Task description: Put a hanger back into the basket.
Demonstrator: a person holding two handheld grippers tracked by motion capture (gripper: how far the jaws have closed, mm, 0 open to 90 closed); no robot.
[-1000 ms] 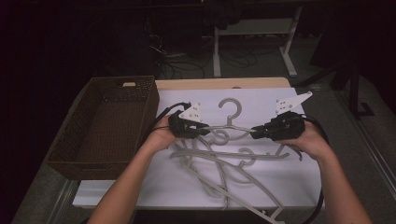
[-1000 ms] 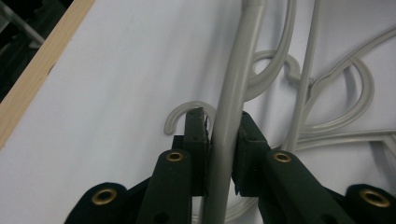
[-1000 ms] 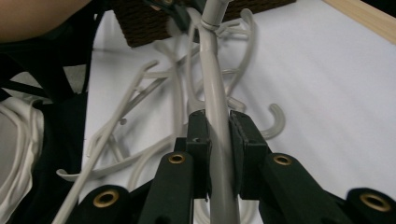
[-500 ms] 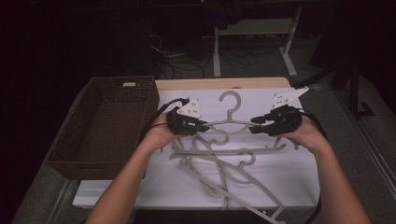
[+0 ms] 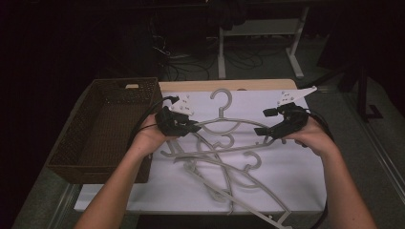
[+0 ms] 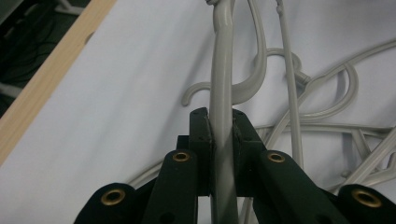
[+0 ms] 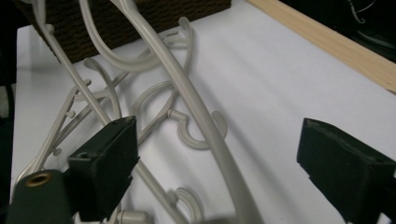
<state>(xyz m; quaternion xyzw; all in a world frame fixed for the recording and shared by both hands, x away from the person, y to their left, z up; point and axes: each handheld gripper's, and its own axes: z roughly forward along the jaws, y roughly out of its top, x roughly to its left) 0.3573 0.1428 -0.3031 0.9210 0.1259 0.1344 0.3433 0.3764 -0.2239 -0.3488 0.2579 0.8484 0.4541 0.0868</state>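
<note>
A grey plastic hanger point(image 5: 234, 121) hangs a little above the white table, its hook point(image 5: 222, 98) pointing away from me. My left gripper point(image 5: 191, 128) is shut on its left arm; in the left gripper view the arm point(image 6: 223, 84) runs up from between the closed jaws point(image 6: 222, 123). My right gripper point(image 5: 265, 122) stands at the hanger's right end. Its jaws have just been opening and now stand wide apart point(image 7: 222, 133). The hanger's arm point(image 7: 205, 126) passes between them untouched.
Several more grey hangers point(image 5: 224, 167) lie tangled on the white sheet point(image 5: 296, 181) below and towards me. A dark wicker basket point(image 5: 86, 172) stands at the table's left. A wooden table edge point(image 5: 253, 85) runs along the far side.
The right gripper's jaws have opened and let go of the hanger's right end. The left gripper has risen slightly with the hanger still in it.
</note>
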